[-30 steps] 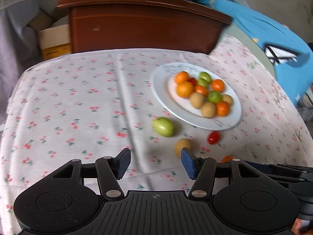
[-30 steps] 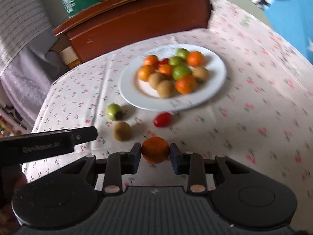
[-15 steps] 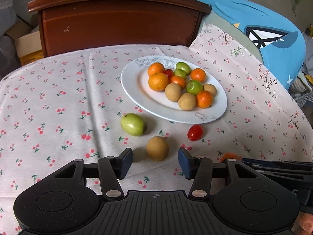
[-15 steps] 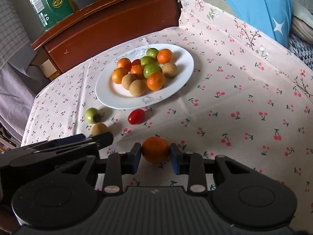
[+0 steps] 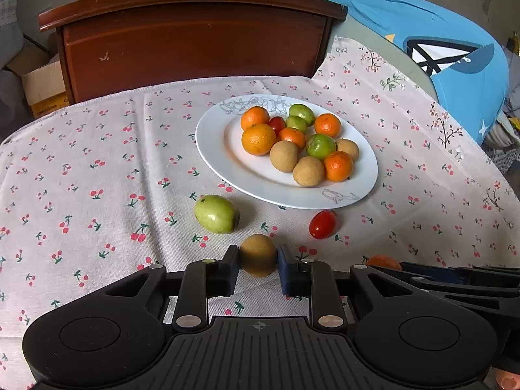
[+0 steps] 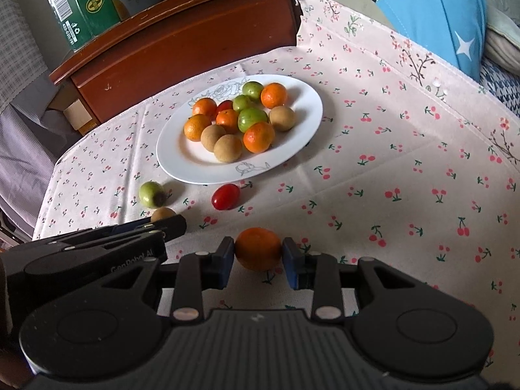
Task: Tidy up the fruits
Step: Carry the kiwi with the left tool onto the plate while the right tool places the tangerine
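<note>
Left tongs (image 5: 258, 268) closing on a round brown longan-like fruit (image 5: 258, 255), right tongs (image 6: 258, 260) gripping a small orange mandarin (image 6: 258, 248), near a white oval plate (image 6: 305, 120)

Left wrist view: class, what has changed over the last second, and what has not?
The left gripper advanced to the brown fruit and its jaws are closing onto it. The right gripper keeps its orange. Plate, green fruit and tomato stayed put.

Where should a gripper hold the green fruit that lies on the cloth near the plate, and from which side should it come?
Grip the green fruit across its short middle, coming from above and from the near side. It lies on its side with its long axis running left to right, so the pads would probably seat best on its near and far flanks. The plate is close behind; the space in front is free.
</note>
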